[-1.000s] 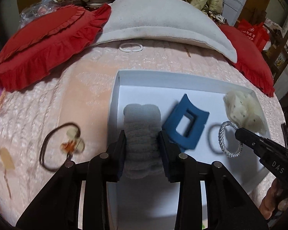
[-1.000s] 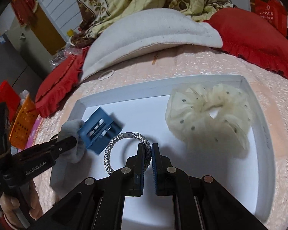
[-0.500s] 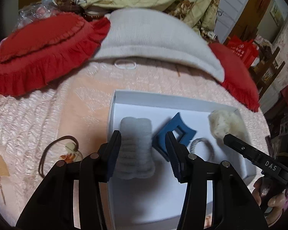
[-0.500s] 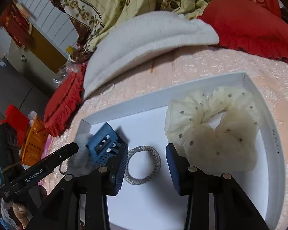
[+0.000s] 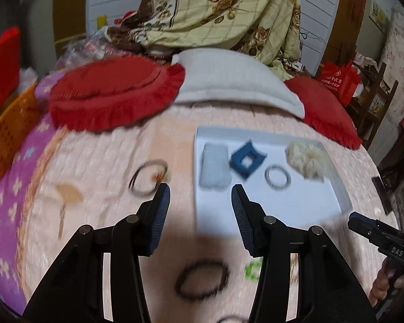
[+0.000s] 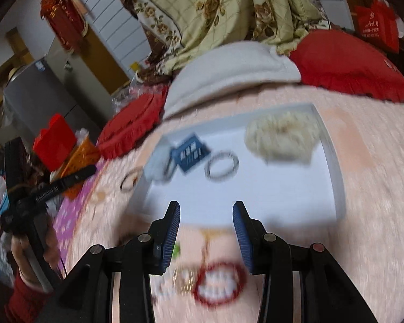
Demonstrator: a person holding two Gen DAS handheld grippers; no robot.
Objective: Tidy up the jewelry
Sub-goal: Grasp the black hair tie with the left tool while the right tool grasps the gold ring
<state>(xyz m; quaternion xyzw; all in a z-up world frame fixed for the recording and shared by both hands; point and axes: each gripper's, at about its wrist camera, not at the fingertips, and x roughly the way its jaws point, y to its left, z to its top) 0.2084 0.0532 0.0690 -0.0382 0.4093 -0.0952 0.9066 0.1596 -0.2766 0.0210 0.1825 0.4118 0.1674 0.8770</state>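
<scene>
Now that you've let go of both pieces and pulled back, your left gripper and right gripper both hang open and empty over the bedspread. Nearest you, a brown hair tie and a red-and-white clip are waiting outside. Further off, the white tray holds the grey scrunchie, blue claw clip, silver hair tie and cream scrunchie.

Tray on bed, claw clip btwn pad & hair tie, scrunchie far right
</scene>
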